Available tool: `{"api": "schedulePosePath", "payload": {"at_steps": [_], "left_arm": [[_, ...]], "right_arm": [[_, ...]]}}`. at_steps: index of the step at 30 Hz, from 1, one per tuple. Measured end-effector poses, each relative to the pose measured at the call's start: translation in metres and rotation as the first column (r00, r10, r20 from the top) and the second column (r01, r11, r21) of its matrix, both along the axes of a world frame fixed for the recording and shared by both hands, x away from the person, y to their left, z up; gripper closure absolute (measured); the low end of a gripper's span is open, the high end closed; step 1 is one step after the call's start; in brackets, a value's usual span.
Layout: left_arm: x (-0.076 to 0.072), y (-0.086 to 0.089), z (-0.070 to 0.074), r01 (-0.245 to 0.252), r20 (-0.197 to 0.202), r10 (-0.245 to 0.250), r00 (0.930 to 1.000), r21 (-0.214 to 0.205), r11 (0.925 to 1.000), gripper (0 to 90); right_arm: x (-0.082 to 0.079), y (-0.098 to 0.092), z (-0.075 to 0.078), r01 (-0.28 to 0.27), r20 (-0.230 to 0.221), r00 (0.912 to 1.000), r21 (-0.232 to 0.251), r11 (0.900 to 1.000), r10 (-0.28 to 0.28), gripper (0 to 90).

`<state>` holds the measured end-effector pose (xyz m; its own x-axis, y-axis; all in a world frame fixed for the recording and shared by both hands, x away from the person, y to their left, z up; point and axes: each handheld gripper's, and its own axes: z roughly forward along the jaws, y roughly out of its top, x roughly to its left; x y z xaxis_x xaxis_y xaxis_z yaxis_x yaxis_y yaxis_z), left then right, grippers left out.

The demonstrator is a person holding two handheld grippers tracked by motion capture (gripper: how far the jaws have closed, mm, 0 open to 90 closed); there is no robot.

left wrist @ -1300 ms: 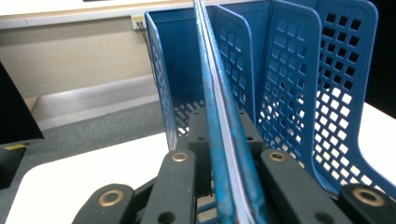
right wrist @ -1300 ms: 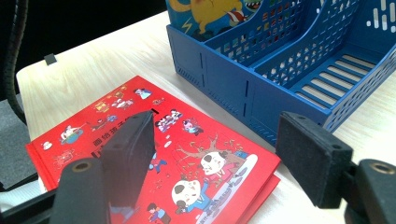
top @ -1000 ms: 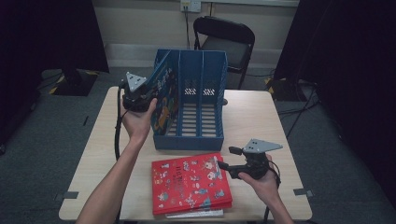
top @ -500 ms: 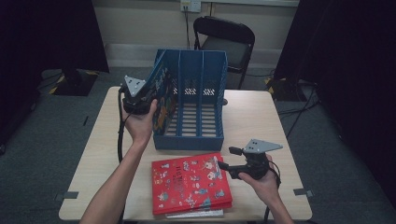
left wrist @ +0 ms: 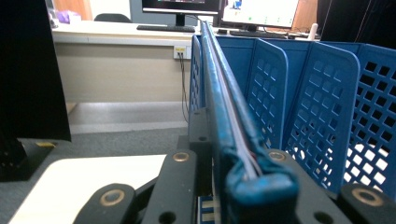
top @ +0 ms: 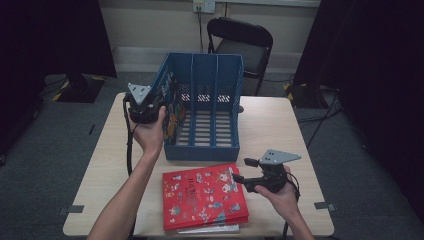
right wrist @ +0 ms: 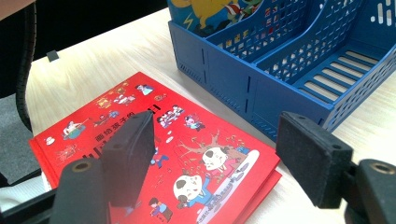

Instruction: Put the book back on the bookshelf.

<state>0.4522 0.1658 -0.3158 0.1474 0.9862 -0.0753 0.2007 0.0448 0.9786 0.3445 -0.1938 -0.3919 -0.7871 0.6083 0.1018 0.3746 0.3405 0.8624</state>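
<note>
Table (top: 105,165) seen from the high view carries a blue file rack (top: 202,112) with upright dividers, and in front of it a red picture book (top: 202,195) lying flat on a thinner white book (top: 210,229). The left gripper (top: 150,111) is at the rack's left wall, clamped on a blue-covered book (top: 170,107) that stands on edge in the leftmost compartment, tilted slightly. The right gripper (top: 239,179) hovers just beside the red book's right edge, jaws apart and nothing between them.

In the left gripper view, the blue-covered book (left wrist: 233,121) runs straight away between the closed jaws, its worn corner nearest the camera, the rack's perforated dividers (left wrist: 322,107) just beside it on the right.

In the right gripper view, the two pads (right wrist: 128,156) stand wide apart over the red book (right wrist: 154,154); whether either touches the cover is hard to tell. The rack's front wall (right wrist: 243,91) sits close behind.
</note>
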Motion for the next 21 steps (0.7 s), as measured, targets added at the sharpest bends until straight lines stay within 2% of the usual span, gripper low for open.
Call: {"api": "schedulePosePath", "payload": {"at_steps": [4, 6, 7, 8, 10, 11, 14, 15, 17, 18, 19, 20, 21], "left_arm": [[0.0, -0.002, -0.001, 0.009, 0.012, -0.01, 0.9999, 0.03, 0.9995, 80.1], [0.0, 0.001, -0.002, 0.039, -0.002, -0.039, 0.9992, 0.019, 0.9991, 78.8], [0.0, 0.003, -0.003, 0.063, -0.011, -0.063, 0.998, -0.001, 0.998, 75.8], [-0.001, 0.006, -0.004, 0.091, -0.019, -0.091, 0.9957, -0.019, 0.9957, 68.7], [-0.005, 0.011, -0.008, 0.095, -0.022, -0.095, 0.9952, -0.01, 0.9954, 68.6], [-0.006, 0.014, -0.01, 0.115, -0.026, -0.116, 0.9929, -0.026, 0.993, 68.1], [-0.013, 0.02, -0.016, 0.152, -0.026, -0.153, 0.9879, -0.029, 0.9879, 64.0], [-0.016, 0.021, -0.018, 0.176, -0.027, -0.176, 0.9839, -0.027, 0.9841, 64.0], [-0.02, 0.023, -0.021, 0.192, -0.036, -0.193, 0.9805, -0.03, 0.9809, 64.1], [-0.025, 0.025, -0.026, 0.231, -0.052, -0.232, 0.9712, -0.034, 0.9724, 66.3], [-0.025, 0.025, -0.026, 0.231, -0.052, -0.232, 0.9712, -0.034, 0.9724, 67.1], [-0.028, 0.025, -0.032, 0.236, -0.082, -0.235, 0.9686, 0.002, 0.9718, 68.2], [-0.028, 0.025, -0.032, 0.236, -0.082, -0.235, 0.9686, 0.002, 0.9718, 68.8]], "right_arm": [[0.0, 0.001, 0.0, -0.003, -0.002, 1.0, -0.005, 1.0, 0.003, 27.8], [0.0, 0.001, 0.0, -0.003, -0.002, 1.0, -0.005, 1.0, 0.003, 27.8], [0.0, 0.001, 0.0, -0.003, -0.001, 1.0, -0.003, 1.0, 0.003, 27.8], [0.001, 0.001, -0.001, -0.003, -0.003, 1.0, -0.005, 1.0, 0.003, 27.8], [0.001, 0.001, -0.001, -0.003, -0.003, 1.0, -0.005, 1.0, 0.003, 27.8], [0.0, 0.001, -0.001, -0.004, -0.003, 1.0, -0.005, 1.0, 0.004, 27.8], [0.001, 0.002, -0.002, -0.003, -0.009, 1.0, -0.011, 0.9999, 0.003, 27.8], [0.001, 0.002, -0.002, -0.003, -0.009, 1.0, -0.011, 0.9999, 0.003, 27.8], [0.001, 0.003, -0.003, -0.004, -0.009, 1.0, -0.012, 0.9999, 0.004, 27.8], [0.002, 0.004, -0.003, -0.005, -0.011, 0.9999, -0.016, 0.9999, 0.005, 27.8], [0.002, 0.004, -0.003, -0.005, -0.011, 0.9999, -0.016, 0.9999, 0.005, 27.8], [0.001, 0.004, -0.003, -0.009, -0.01, 0.9999, -0.016, 0.9998, 0.009, 27.8], [0.001, 0.004, -0.003, -0.009, -0.01, 0.9999, -0.016, 0.9998, 0.009, 27.8]]}}
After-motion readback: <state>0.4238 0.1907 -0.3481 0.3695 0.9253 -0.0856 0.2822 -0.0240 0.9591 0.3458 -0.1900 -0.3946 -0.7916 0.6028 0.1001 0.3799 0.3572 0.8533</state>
